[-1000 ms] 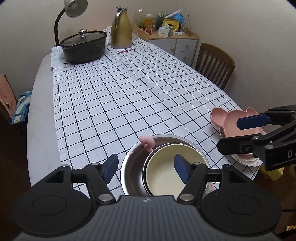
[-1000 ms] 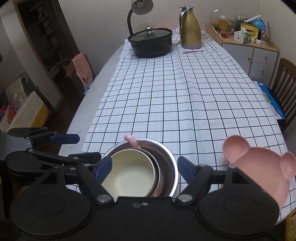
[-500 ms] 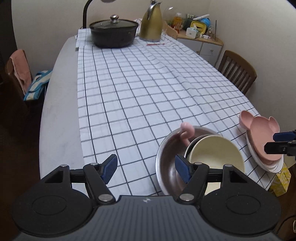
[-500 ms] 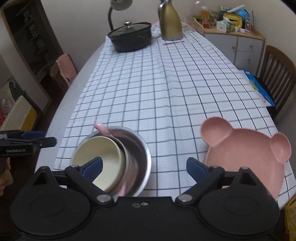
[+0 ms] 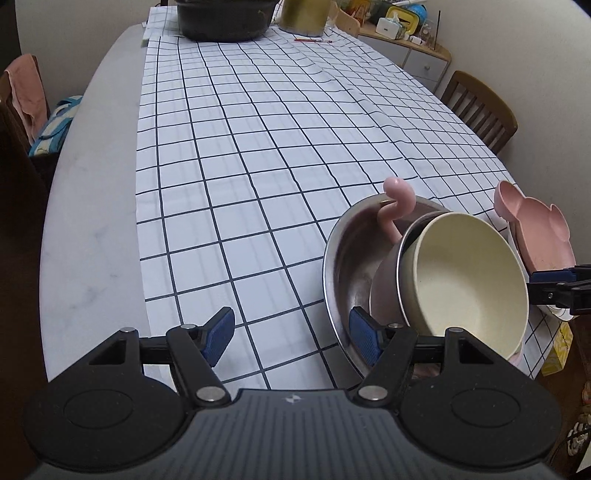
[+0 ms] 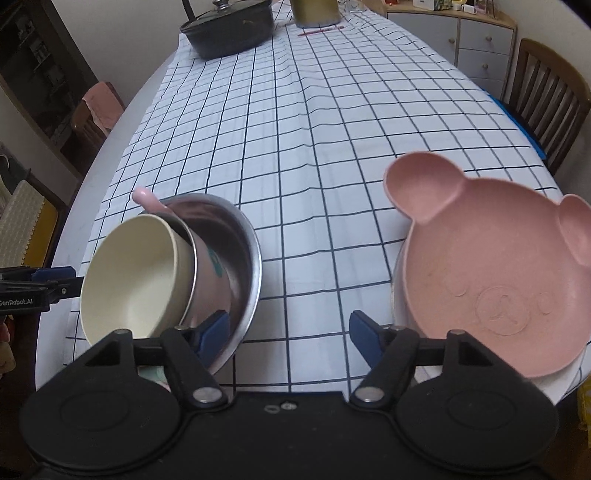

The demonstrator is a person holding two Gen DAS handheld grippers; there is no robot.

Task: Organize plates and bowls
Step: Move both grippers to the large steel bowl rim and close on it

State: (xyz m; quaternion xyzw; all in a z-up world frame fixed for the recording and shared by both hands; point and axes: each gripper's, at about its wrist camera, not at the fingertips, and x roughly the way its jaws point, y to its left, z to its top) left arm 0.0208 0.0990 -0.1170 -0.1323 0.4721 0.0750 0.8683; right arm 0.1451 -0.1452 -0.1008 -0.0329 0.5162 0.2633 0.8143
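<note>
A steel bowl (image 5: 343, 258) (image 6: 236, 236) stands near the table's front edge. In it leans a pink cup (image 5: 384, 284) (image 6: 210, 266) with a curled handle, and a cream bowl (image 5: 469, 277) (image 6: 133, 280) is nested in the cup. To the right, a pink bear-shaped plate (image 5: 535, 229) (image 6: 498, 277) rests on a white plate (image 6: 546, 391). My left gripper (image 5: 291, 332) is open, straddling the steel bowl's left rim without pressing it. My right gripper (image 6: 290, 334) is closing. Its left finger is over the bowl's right rim and its right finger beside the plates; nothing is gripped.
A checked cloth (image 5: 258, 184) covers most of the table. A black lidded pot (image 6: 229, 29) and a gold jug (image 6: 314, 11) stand at the far end. A wooden chair (image 6: 546, 99) and a cabinet (image 6: 480, 40) are to the right, and another chair with a pink cloth (image 6: 99, 107) to the left.
Both grippers have sunk toward the table, and the dishes look larger. The left one has shifted left to the bowl's left rim. The right one's fingers widened, then narrowed.
</note>
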